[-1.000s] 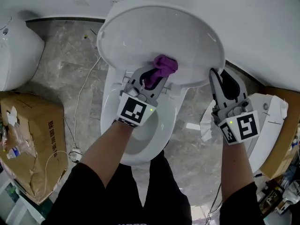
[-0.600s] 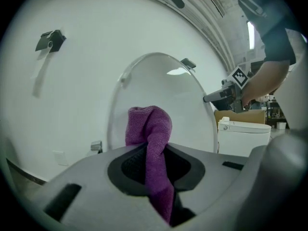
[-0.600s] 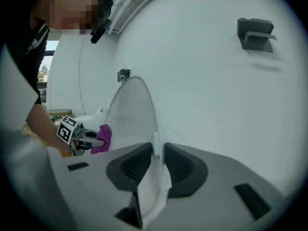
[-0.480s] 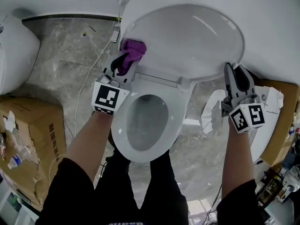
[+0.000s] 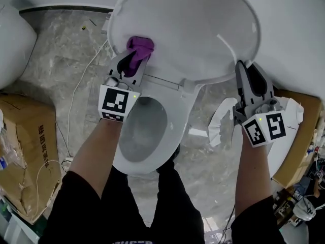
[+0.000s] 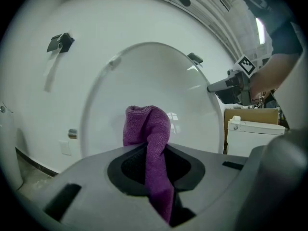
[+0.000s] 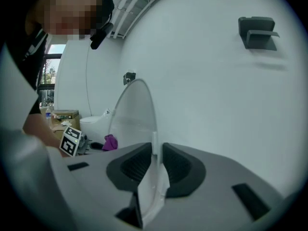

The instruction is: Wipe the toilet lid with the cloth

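Now the left gripper [image 5: 131, 64] pinches the cloth [image 5: 140, 47] mid-fold; it looks soft and limp. Right gripper [image 5: 246, 72] clamps the toilet lid [image 5: 198, 29] by its rim, likely stiff and slick.

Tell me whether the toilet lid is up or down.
Up. The toilet lid stands raised over the open bowl; the right gripper is shut on its edge, the left gripper holds the purple cloth at its face.

One purple cloth [image 5: 140, 48], one raised toilet lid [image 5: 198, 29]. Two grippers: left gripper [image 5: 135, 57], right gripper [image 5: 244, 69]. Three white toilets: middle toilet [image 5: 174, 123], left toilet [image 5: 10, 44], right toilet [image 5: 282, 154]. Two cardboard boxes: left box [image 5: 25, 151], right box [image 5: 292, 172].
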The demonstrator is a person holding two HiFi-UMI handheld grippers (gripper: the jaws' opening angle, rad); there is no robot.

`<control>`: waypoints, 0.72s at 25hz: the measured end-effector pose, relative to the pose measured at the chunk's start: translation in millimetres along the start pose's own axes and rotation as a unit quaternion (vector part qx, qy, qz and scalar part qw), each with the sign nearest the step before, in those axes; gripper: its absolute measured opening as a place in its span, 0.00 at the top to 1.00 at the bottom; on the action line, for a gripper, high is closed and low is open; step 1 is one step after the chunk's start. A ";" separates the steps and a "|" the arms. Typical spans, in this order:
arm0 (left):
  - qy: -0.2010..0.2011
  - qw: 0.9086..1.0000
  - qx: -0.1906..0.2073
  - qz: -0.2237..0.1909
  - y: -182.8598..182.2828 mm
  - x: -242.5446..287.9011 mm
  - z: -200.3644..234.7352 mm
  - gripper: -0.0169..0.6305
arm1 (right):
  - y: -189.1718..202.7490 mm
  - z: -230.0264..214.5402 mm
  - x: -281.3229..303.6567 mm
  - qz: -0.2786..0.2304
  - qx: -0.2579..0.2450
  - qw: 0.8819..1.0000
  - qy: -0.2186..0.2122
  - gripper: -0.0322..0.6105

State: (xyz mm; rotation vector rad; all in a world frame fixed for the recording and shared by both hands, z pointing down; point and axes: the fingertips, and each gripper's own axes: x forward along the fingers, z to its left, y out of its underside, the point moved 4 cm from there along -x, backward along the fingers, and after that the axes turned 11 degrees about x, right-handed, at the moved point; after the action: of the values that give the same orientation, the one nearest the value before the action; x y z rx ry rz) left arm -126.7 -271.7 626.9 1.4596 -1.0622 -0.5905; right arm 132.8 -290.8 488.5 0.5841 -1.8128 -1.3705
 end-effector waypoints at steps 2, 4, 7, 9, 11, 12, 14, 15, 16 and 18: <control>-0.006 1.000 -0.009 -0.004 -3.5 11.0 -24.6 0.87 | 0.7 -0.3 0.4 0.003 -0.004 1.000 -0.020 0.83; -0.017 0.999 -0.027 -0.011 -6.1 20.9 -44.8 0.87 | 0.5 -0.9 1.1 0.003 -0.004 0.999 -0.038 0.83; -0.006 0.999 -0.041 -0.016 -10.2 37.9 -84.2 0.87 | 1.0 -2.5 1.0 0.003 -0.005 0.998 -0.063 0.83; 0.012 0.999 -0.046 -0.020 -13.8 49.5 -115.7 0.87 | 2.0 -3.5 0.1 0.000 -0.004 0.997 -0.079 0.83; 0.039 0.998 -0.051 -0.021 -16.3 60.8 -147.5 0.87 | 1.8 -3.9 0.2 -0.005 -0.005 0.995 -0.095 0.83; 0.056 0.997 -0.049 -0.019 -16.9 66.1 -163.6 0.87 | 1.6 -3.8 0.2 -0.007 -0.005 0.995 -0.100 0.83; 0.091 0.995 -0.048 -0.012 -15.4 74.2 -193.0 0.87 | 1.4 -3.3 -0.3 -0.008 -0.007 0.994 -0.106 0.83; 0.107 0.993 -0.050 -0.006 -12.6 76.8 -204.7 0.87 | 1.3 -3.2 -0.5 -0.008 -0.008 0.994 -0.106 0.83; 0.120 0.991 -0.053 0.000 -9.3 78.2 -212.8 0.87 | 1.3 -3.1 -0.6 -0.006 -0.009 0.994 -0.105 0.83; 0.132 0.990 -0.055 0.003 -6.3 78.6 -213.3 0.87 | 1.3 -3.4 -0.8 -0.002 -0.010 0.995 -0.098 0.83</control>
State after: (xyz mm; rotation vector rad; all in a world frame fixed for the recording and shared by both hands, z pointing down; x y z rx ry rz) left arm 91.4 -234.0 679.2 1.3930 -0.8144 -0.4297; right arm 136.1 -291.8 489.8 0.4549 -1.9505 -1.4919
